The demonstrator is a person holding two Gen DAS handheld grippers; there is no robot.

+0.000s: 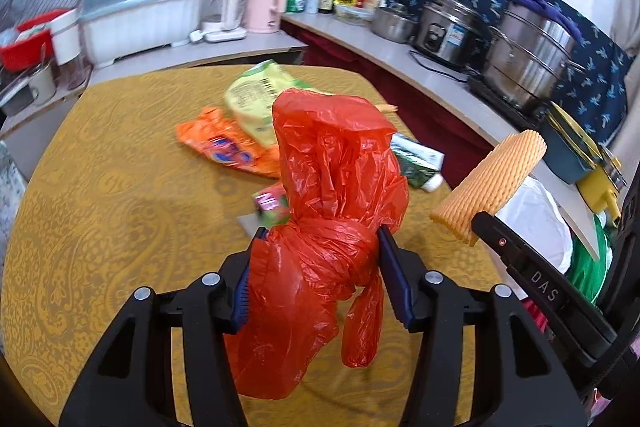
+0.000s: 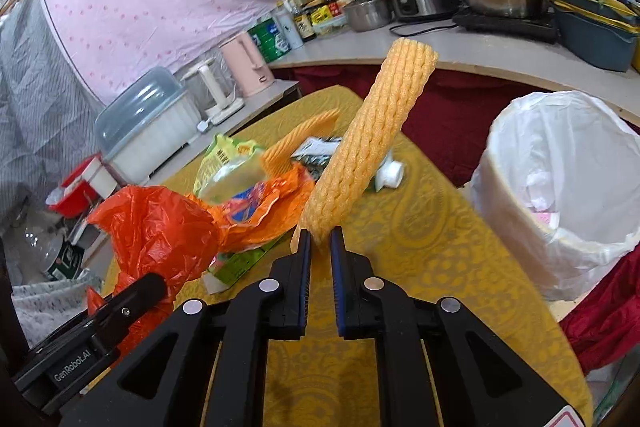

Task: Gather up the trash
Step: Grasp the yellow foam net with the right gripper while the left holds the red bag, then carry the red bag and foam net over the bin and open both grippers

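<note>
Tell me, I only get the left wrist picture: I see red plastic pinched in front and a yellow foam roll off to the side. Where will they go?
Observer: The right view shows a bin lined with a white bag standing beside the table, on its right.
Operator: Is the bin empty?
Observer: No, some pale scraps already lie inside, near the rim.
Operator: How is the foam roll held?
Observer: The right gripper pinches the yellow foam roll at its lower end; the rest sticks up at a tilt.
</note>
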